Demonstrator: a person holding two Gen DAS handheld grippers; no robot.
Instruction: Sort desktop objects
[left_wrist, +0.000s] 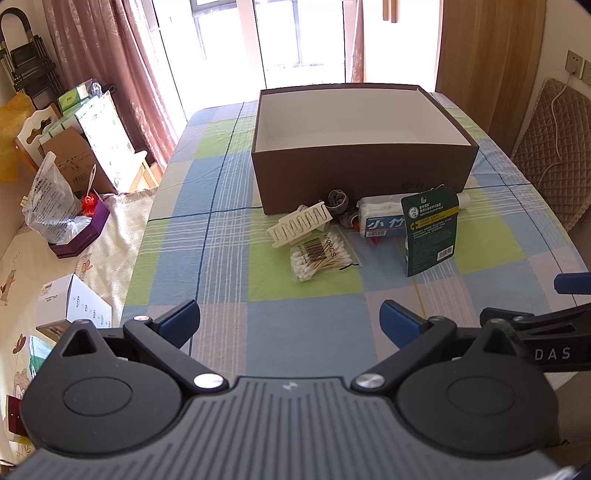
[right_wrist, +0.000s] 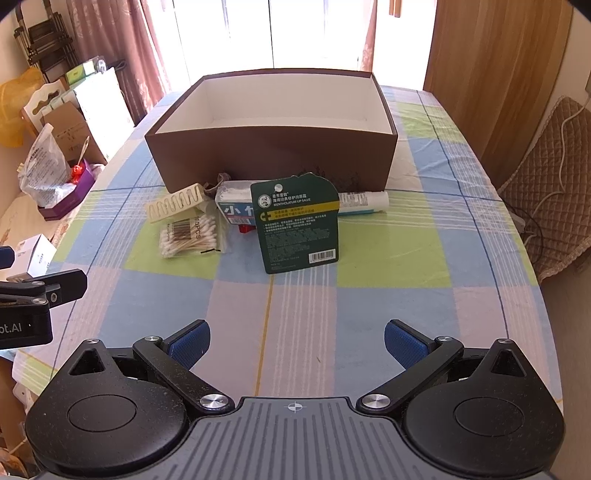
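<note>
Hovering low over near edge of checked surface (left_wrist: 221, 206): left gripper (left_wrist: 290, 325), jaws spread wide, nothing btwn them. Also poking into right-wrist view at far left (right_wrist: 40, 291).

Sitting far left, off the surface: purple tray (left_wrist: 79, 236) w/ clear plastic bag (left_wrist: 48, 203), white carton (left_wrist: 74, 302) nearer.

Lying in a loose cluster just in front of brown box (left_wrist: 362, 177), L to R:
- cream slotted plastic piece (left_wrist: 299, 223), resting flat, overlapping top edge of cotton swab pack.
- cotton swab pack (left_wrist: 319, 258) w/ barcode, lying flat, nearest of the left items.
- small dark crumpled item (left_wrist: 338, 201), touching box front wall; can't tell what it is.
- white/blue tube box (left_wrist: 382, 219), lying on its side, w/ something red peeking out beneath.
- green lip salve card (right_wrist: 295, 225), standing tilted, leaning back against tube box, barcode at lower right corner.
- white tube (right_wrist: 364, 203), lying flat behind card, close along box front wall.

Standing open-topped at mid-surface: brown box, white interior, nothing visible inside.

Hanging over near edge, right of the other: right gripper (right_wrist: 297, 343), jaws released and wide apart, holding nothing, pointing toward lip salve card.

Showing far right, beside surface: quilted brown chair cushion (right_wrist: 546, 206) w/ white cable.
</note>
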